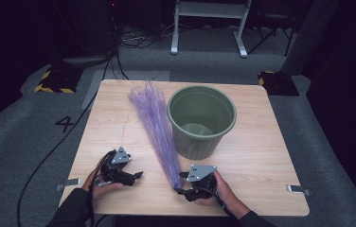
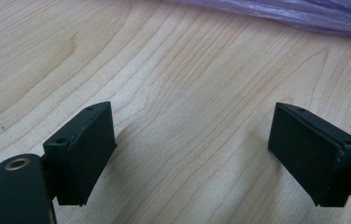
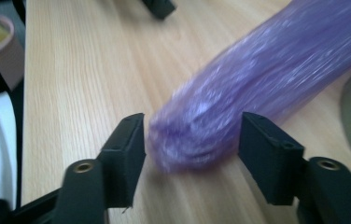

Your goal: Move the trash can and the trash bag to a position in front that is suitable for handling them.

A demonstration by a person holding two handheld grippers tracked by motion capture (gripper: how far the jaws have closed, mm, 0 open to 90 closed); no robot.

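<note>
The purple bag [image 1: 155,127] lies twisted into a long bundle on the table [image 1: 261,170], running from about 11 o'clock down to 6 o'clock; its fanned top spreads near the far edge, its bunched end sits near the front edge, just left of the green bin [image 1: 201,120], which stands upright at about 1 o'clock from the table's middle.

The right gripper [image 1: 182,183] is at 5 o'clock with its jaws apart around the bunched end [image 3: 192,135]; in the right gripper view the film sits between the pads [image 3: 129,149], near the left one and seemingly clear of the right, so nothing is clamped yet. The left gripper [image 1: 140,174] rests at 7 o'clock with jaws wide apart over bare wood [image 2: 183,135], the bag well off at its 12 o'clock.

Risks, as I judge them: the film is thin and slippery, so a close on the rounded tip alone may squeeze it forward out of the jaws; a grip on only the outer layers could let the bundle unravel when lifted; the pads ride low, so they may scrape the table and pin film under an edge, tearing it; the bin stands just beside the bundle, and a swing towards 1 o'clock could knock it; with the left gripper idle, the far end may drag.
</note>
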